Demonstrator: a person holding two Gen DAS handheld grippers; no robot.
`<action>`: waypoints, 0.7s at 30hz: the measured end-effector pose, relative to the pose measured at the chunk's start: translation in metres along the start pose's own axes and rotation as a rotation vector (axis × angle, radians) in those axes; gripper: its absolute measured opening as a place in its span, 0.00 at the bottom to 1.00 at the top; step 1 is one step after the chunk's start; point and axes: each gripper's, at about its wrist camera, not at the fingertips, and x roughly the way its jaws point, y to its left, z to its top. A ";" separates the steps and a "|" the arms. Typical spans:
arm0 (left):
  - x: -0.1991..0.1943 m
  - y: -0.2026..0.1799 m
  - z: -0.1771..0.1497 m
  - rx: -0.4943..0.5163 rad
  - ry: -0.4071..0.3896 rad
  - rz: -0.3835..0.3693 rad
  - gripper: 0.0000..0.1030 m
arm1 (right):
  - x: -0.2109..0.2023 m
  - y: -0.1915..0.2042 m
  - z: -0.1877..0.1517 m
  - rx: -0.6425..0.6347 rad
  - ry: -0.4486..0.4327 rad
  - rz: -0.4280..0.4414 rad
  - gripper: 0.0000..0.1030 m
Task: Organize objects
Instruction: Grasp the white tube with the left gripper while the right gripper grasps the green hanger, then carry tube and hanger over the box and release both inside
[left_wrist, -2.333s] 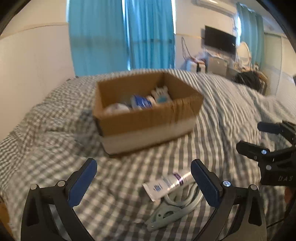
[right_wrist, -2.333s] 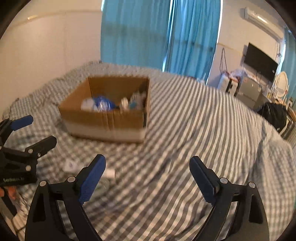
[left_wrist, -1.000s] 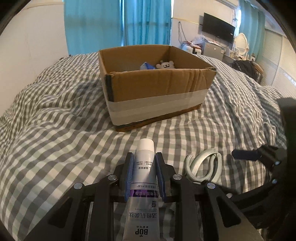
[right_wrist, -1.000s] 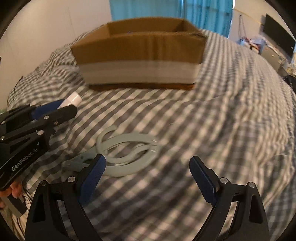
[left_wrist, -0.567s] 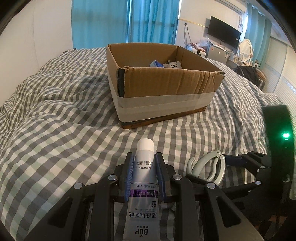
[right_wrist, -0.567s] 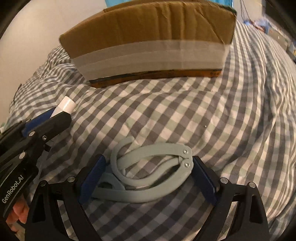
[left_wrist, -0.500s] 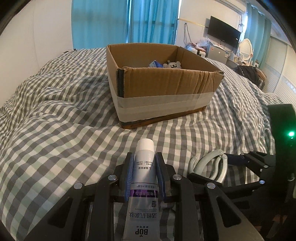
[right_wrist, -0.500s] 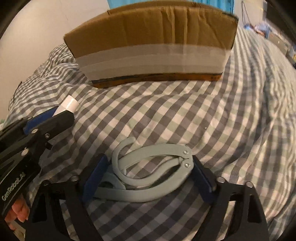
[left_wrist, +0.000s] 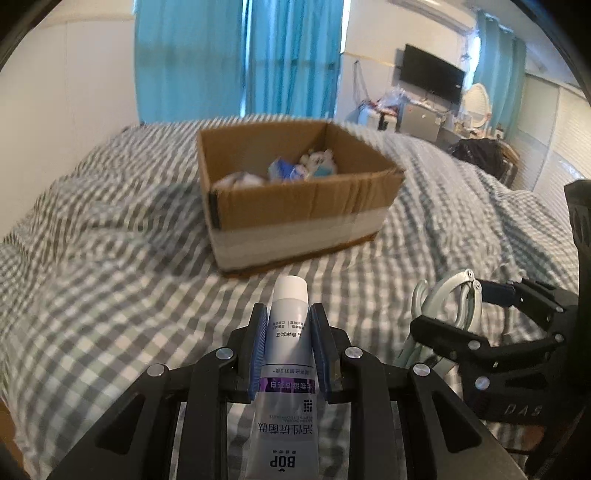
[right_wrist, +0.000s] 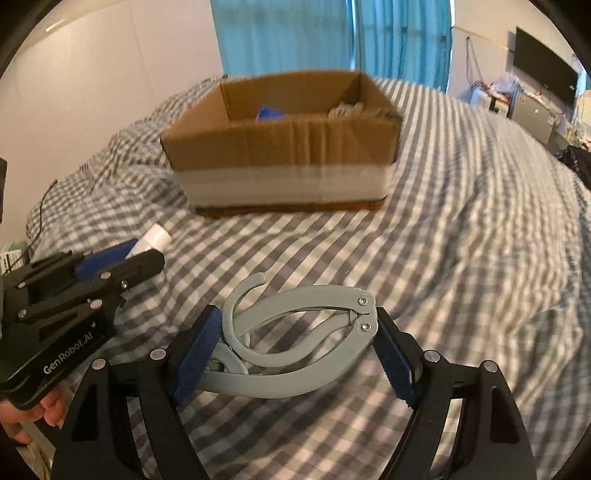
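My left gripper (left_wrist: 288, 332) is shut on a white toothpaste tube (left_wrist: 286, 369) with a white cap, held above the checked bedspread. It also shows in the right wrist view (right_wrist: 110, 266) at the left, with the tube's cap (right_wrist: 157, 236). My right gripper (right_wrist: 295, 354) is shut on a pale grey-green plastic clip hanger (right_wrist: 295, 339), lifted off the bed; the hanger also shows in the left wrist view (left_wrist: 450, 295). An open cardboard box (left_wrist: 295, 206) with white tape stands ahead on the bed, also in the right wrist view (right_wrist: 284, 147), holding several small items.
The grey-white checked bedspread (right_wrist: 461, 258) covers the whole bed. Blue curtains (left_wrist: 240, 59) hang behind. A TV (left_wrist: 432, 75) and cluttered furniture stand at the far right. A white wall (right_wrist: 92, 74) runs along the left.
My right gripper closed on the clip hanger and lifted it. Both grippers have risen, so the box interior now shows. The left still holds the tube.
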 end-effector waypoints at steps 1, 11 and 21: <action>-0.005 -0.003 0.004 0.008 -0.014 0.002 0.23 | -0.008 -0.001 0.004 -0.001 -0.014 -0.005 0.79; -0.047 -0.021 0.064 0.031 -0.114 -0.029 0.23 | -0.063 -0.006 0.041 -0.053 -0.149 -0.039 0.79; -0.055 -0.029 0.134 0.056 -0.189 -0.036 0.23 | -0.119 -0.012 0.105 -0.130 -0.307 -0.065 0.79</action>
